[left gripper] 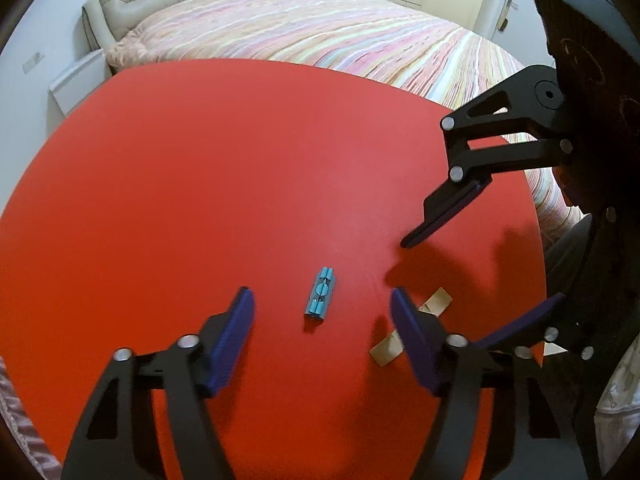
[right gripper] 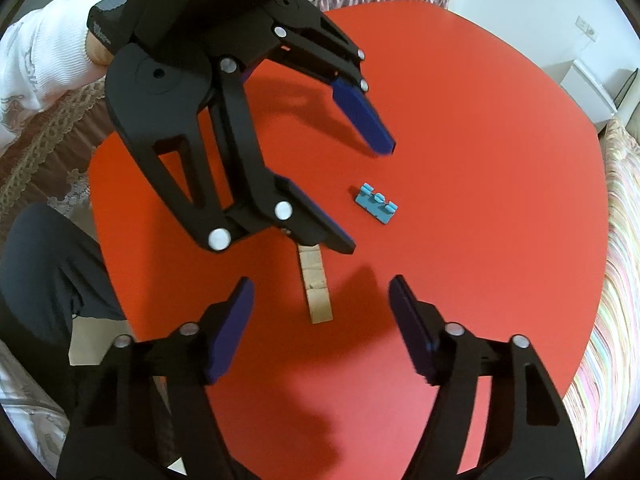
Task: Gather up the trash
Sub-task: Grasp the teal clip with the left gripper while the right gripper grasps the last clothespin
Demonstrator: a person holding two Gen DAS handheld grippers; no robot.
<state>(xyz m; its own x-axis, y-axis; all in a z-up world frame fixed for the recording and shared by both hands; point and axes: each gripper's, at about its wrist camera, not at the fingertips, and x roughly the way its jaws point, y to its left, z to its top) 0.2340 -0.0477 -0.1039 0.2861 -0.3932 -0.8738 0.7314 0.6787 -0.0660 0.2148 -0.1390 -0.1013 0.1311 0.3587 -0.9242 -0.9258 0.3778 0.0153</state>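
We see one ridged blue plastic block (left gripper: 320,293) and one flat tan cardboard strip (right gripper: 315,289) at centre frame on the smooth red tabletop (left gripper: 200,180); both the left gripper (left gripper: 322,308) and the right gripper (right gripper: 321,298) hold their fingers wide apart, empty.

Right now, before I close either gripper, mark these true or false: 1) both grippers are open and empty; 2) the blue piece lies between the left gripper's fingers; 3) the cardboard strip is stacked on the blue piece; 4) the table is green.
1) True: the left gripper and the right gripper are both open, holding nothing.
2) True: the blue piece lies on the table between them, untouched.
3) False: the cardboard strip lies apart from the blue piece, flat on the table.
4) False: the table is red.
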